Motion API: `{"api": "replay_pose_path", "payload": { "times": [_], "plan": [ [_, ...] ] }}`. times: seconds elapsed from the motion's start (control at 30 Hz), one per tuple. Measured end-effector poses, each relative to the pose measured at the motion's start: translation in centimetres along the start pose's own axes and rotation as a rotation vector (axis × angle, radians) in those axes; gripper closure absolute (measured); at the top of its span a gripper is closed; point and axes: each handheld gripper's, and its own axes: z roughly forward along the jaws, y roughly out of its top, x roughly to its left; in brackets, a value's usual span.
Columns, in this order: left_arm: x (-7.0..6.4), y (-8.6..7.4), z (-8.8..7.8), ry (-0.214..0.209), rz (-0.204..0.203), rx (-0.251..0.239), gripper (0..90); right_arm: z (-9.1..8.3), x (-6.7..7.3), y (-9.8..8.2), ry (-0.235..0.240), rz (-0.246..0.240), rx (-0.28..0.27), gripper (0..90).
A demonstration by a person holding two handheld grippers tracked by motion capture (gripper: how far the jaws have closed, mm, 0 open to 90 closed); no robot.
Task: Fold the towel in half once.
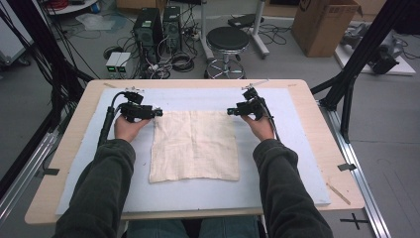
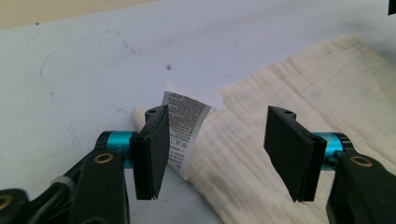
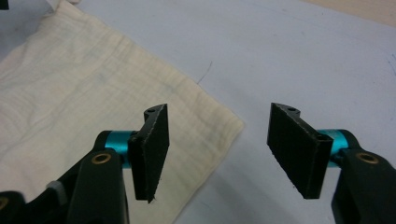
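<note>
White label (image 2: 186,122) at cloth (image 1: 194,145) corner, mat (image 1: 277,168) beneath.

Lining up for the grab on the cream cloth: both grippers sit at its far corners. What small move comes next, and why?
Probably lower both a little further and close. The left gripper straddles the far corner of the cloth beside its white label, and the right gripper straddles the other far corner; both stand open, pads not yet pressing fabric lying flat on the mat.
</note>
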Motion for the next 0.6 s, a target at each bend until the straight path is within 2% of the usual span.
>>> {"api": "replay_pose_path", "payload": {
  "times": [0.1,0.13,0.2,0.27,0.43,0.47,0.53,0.6],
  "plan": [
    [0.2,-0.4,0.7,0.002,-0.014,0.017,42.5,0.6,-0.2,-0.2,-0.009,0.012,0.005,42.0],
    [0.2,-0.6,1.1,0.021,-0.025,0.02,42.5,1.0,-0.3,-0.4,-0.017,0.024,0.019,43.3],
    [0.2,-0.7,1.4,0.018,-0.024,0.023,45.0,1.4,-0.4,-0.6,-0.019,0.026,0.031,45.5],
    [0.0,-0.8,1.9,0.034,-0.013,0.041,46.0,1.6,-0.4,-0.6,-0.023,0.027,0.038,46.6],
    [-0.1,-1.1,2.7,0.049,-0.033,0.067,52.5,2.4,-0.4,-0.9,-0.028,0.037,0.061,53.0],
    [-0.3,-1.2,2.7,0.066,-0.027,0.068,55.7,2.9,-0.2,-1.1,-0.03,0.036,0.084,56.0],
    [-0.3,-1.2,2.8,0.074,-0.028,0.066,58.0,3.0,-0.1,-1.1,-0.037,0.037,0.085,57.5],
    [-0.4,-1.2,2.8,0.079,-0.027,0.07,61.8,3.1,0.0,-1.1,-0.036,0.039,0.08,64.8]
  ]
}}
